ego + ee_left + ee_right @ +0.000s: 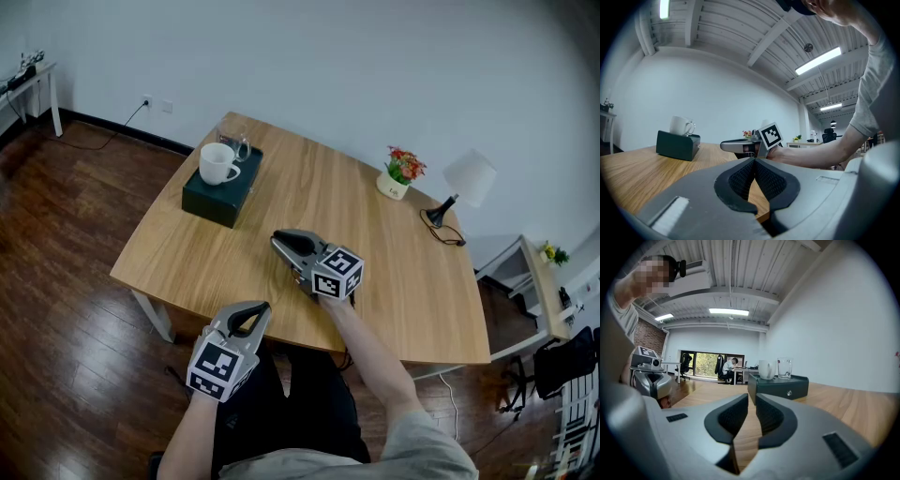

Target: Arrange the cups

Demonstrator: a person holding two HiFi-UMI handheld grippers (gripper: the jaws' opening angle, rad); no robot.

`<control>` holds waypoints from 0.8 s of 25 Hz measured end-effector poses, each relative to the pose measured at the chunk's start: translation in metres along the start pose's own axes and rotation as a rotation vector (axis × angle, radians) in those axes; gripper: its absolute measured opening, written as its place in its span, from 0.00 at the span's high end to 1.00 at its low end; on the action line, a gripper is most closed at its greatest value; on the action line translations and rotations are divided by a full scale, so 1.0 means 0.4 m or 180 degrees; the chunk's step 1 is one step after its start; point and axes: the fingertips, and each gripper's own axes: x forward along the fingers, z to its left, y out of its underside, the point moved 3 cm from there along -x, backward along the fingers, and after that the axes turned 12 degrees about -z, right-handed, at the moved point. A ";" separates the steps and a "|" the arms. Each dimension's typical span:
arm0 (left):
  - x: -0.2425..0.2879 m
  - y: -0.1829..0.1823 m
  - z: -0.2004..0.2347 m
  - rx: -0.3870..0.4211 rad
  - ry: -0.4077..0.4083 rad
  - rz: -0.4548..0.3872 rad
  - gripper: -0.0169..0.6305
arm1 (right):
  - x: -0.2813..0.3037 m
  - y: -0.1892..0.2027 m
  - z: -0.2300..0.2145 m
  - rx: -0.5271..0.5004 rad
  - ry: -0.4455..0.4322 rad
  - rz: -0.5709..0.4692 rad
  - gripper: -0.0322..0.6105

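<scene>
A white mug and a clear glass cup stand on a dark green box at the table's far left. The right gripper view shows the mug left of the glass on the box, well ahead of the jaws. My right gripper lies low over the table's middle, shut on nothing and pointing toward the box. Off the near table edge my left gripper is shut and empty. Its view shows the mug far off to the left.
The wooden table carries a small flower pot and a white-shaded lamp with its cable at the far right. A small side table and a black chair stand on the floor to the right.
</scene>
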 end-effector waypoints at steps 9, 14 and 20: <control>0.001 0.001 0.000 -0.0001 0.0000 0.0002 0.97 | 0.003 0.009 -0.005 0.0034 0.0021 0.0049 0.87; 0.002 -0.003 -0.003 -0.0027 0.0008 0.0004 0.97 | -0.001 0.011 -0.014 0.0094 0.0064 0.0060 0.87; 0.004 -0.004 -0.002 -0.0022 0.0011 0.0010 0.97 | -0.001 0.010 -0.015 0.0080 0.0070 0.0069 0.88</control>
